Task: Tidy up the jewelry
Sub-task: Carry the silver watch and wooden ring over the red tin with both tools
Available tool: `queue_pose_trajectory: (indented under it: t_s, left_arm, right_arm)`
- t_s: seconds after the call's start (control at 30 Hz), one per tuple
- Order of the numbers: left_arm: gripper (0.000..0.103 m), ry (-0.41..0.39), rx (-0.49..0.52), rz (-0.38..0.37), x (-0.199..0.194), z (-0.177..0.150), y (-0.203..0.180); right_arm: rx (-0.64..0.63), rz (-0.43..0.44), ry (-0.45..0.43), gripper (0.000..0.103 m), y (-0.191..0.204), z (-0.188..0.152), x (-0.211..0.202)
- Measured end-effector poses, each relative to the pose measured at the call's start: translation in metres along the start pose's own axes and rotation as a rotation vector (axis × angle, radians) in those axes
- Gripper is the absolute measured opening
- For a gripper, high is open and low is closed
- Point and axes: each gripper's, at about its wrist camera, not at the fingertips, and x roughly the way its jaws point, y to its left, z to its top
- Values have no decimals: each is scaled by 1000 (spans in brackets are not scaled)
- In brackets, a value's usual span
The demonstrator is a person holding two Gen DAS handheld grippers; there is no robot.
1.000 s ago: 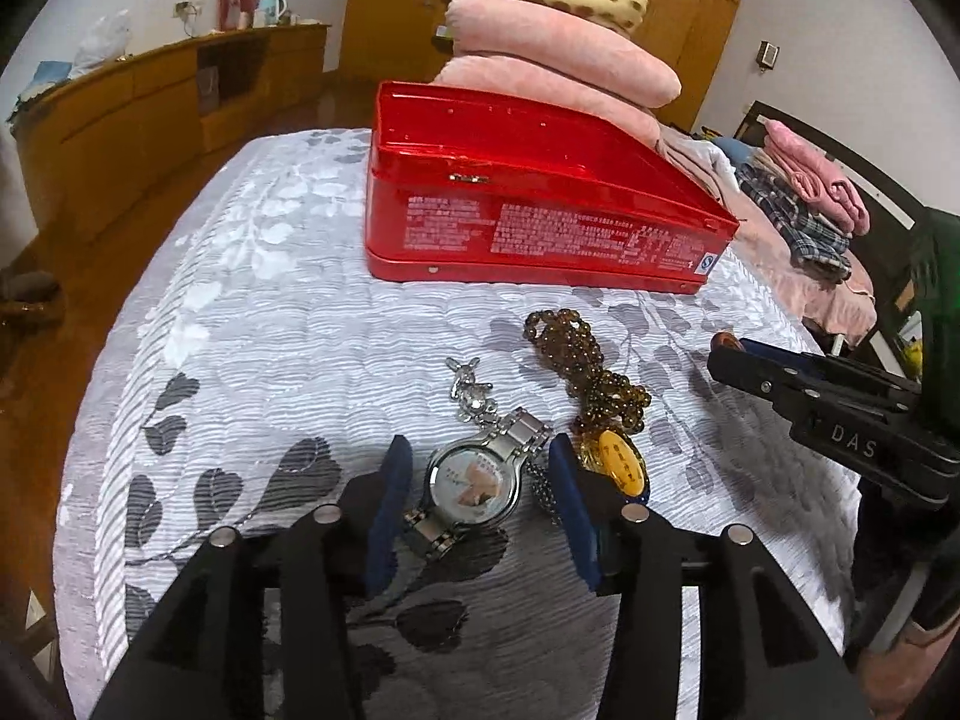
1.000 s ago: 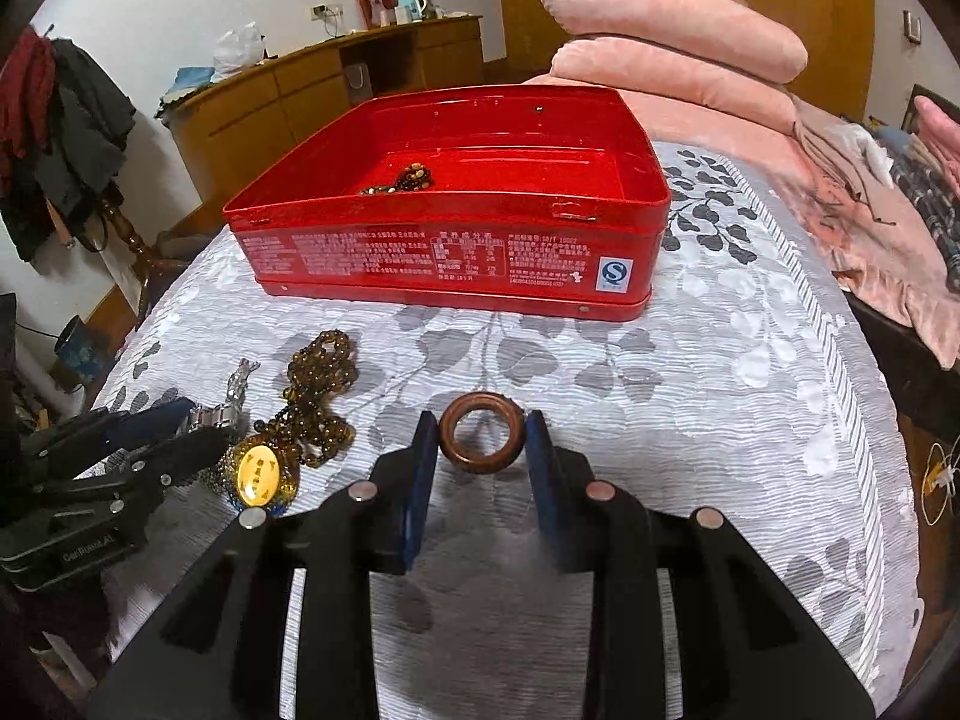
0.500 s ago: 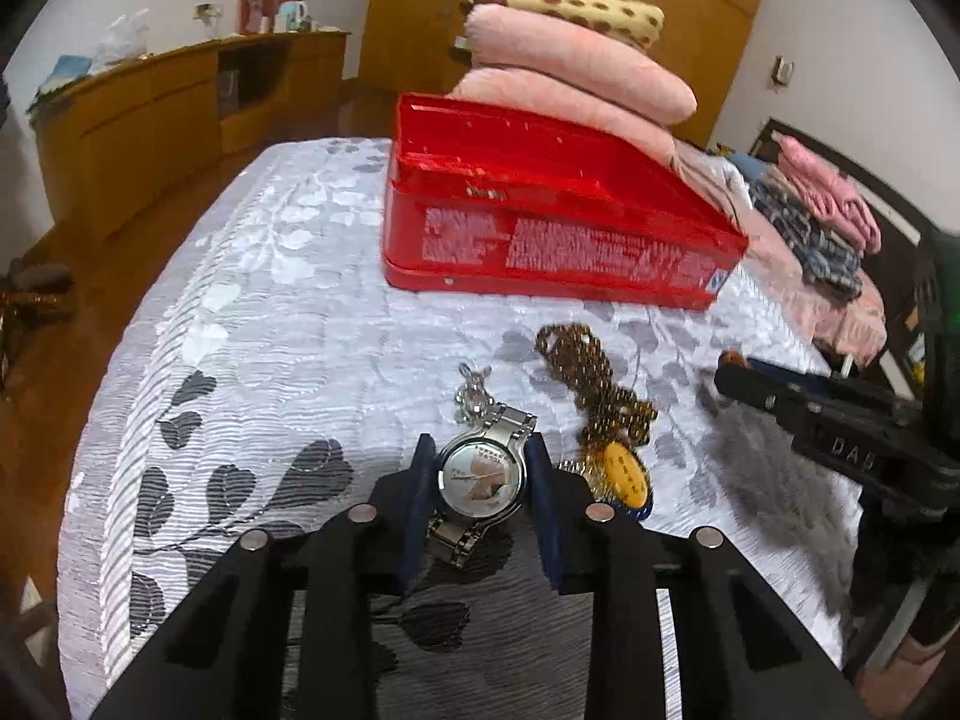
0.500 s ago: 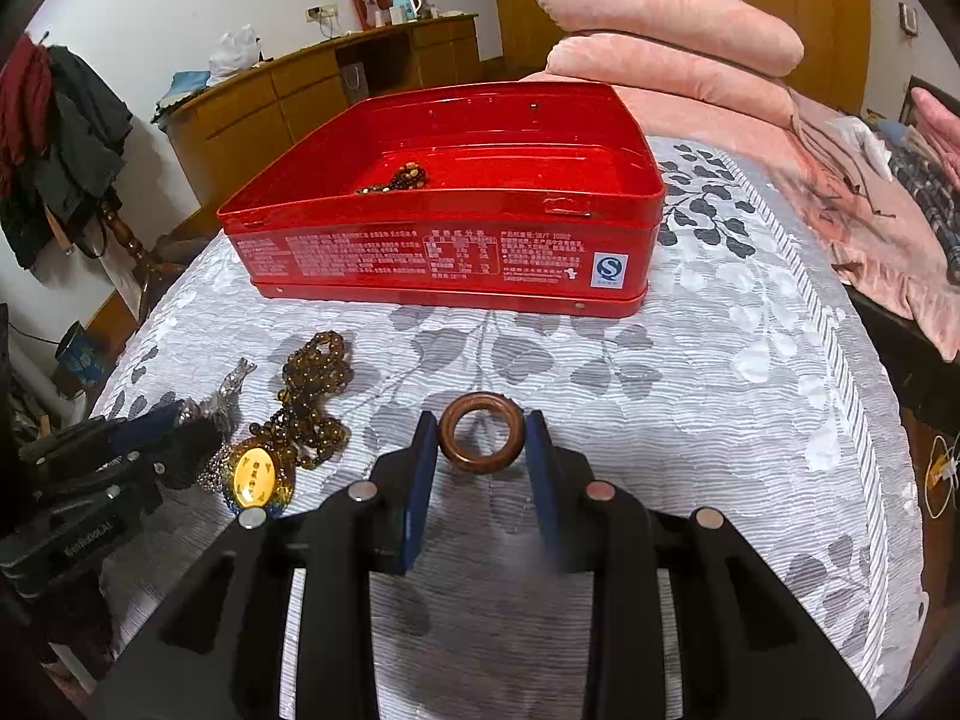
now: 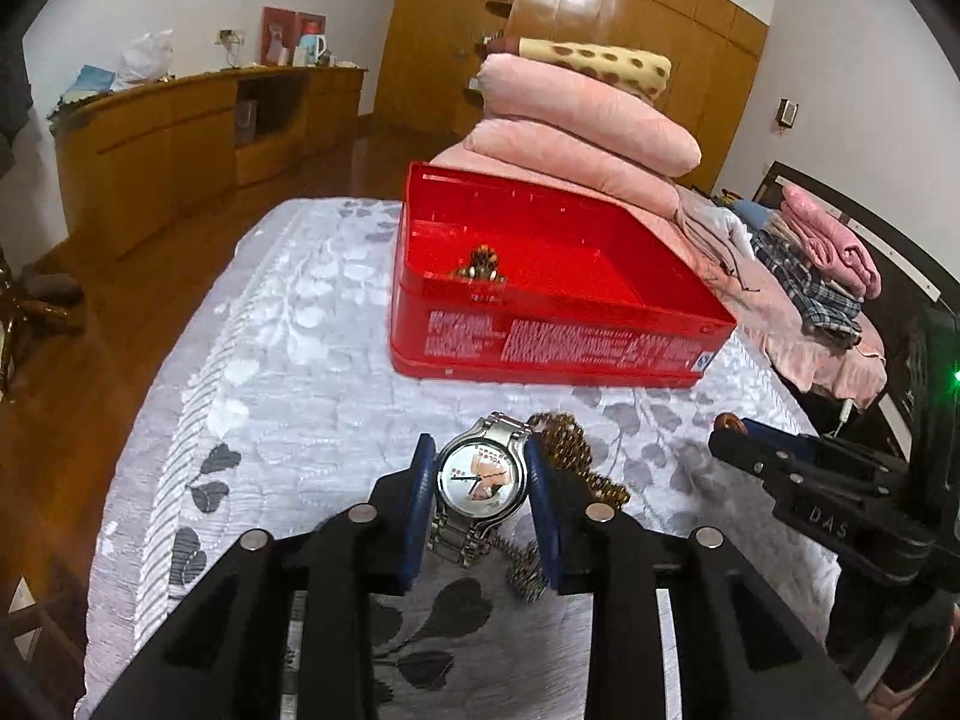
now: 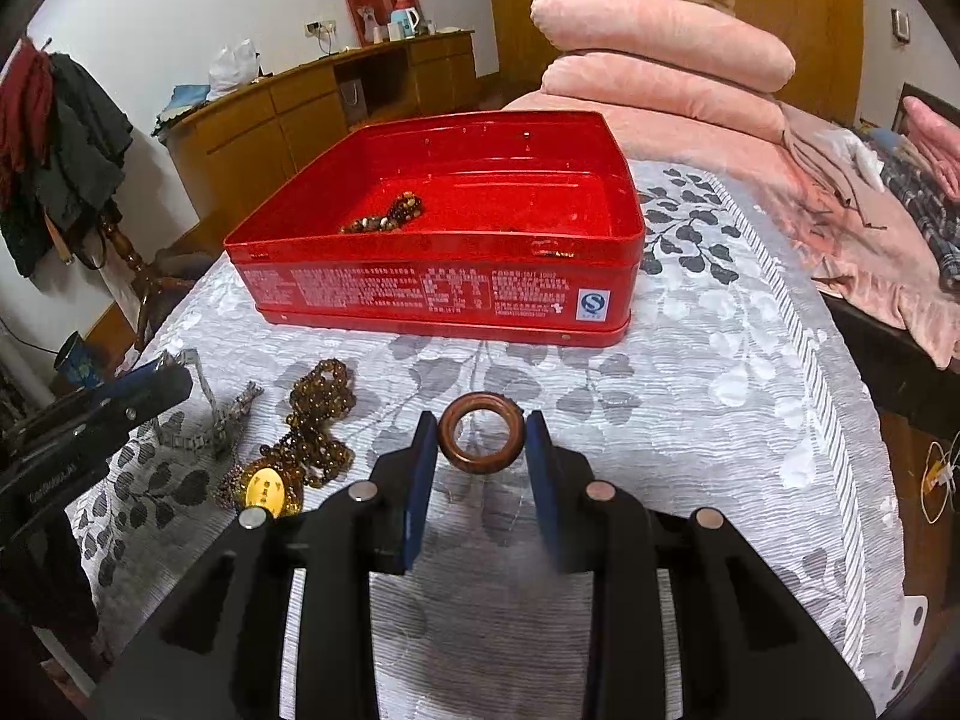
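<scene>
Jewelry is split between my two grippers, the bed and the red tin. My left gripper is clamped on the wristwatch, its blue pads pressing the sides of the round case, and the metal band hangs below, clear of the grey leaf-patterned bedspread. I judge the watch the heaviest piece here: rigid at the case, loose and swinging at the band, with a glass face that would not like a drop into metal. The case sides are smooth, so a squeeze across them could slip if I tilt it; the hold looks centred. My right gripper grips the brown ring across its outer edge. It seems light, stiff and rounded, likely to pop out sideways if the pads are off its widest line.

The bead necklace with its yellow pendant lies on the bedspread between the two grippers; it should be limp and best lifted from a bunched part.

The left view shows the watch face and the pads on it, which the right view lacks: there only the side of that gripper and part of the band show. The right view looks deeper into the red tin, showing a beaded bracelet on its floor and plenty of free room.
</scene>
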Motion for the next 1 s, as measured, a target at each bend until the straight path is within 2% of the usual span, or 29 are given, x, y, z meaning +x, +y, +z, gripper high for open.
queue_pose_trajectory:
  t_s: [0.3,0.77,1.0]
  left_arm:
    - [30,-53,14,-2,-6,17,-12]
    - [30,-64,25,12,-1,26,-18]
    - [30,-85,28,-1,1,41,-20]
  right_arm:
    - [-10,0,-37,29,3,10,-12]
    - [-21,4,-67,29,6,24,-17]
    - [-30,2,-87,29,3,43,-15]
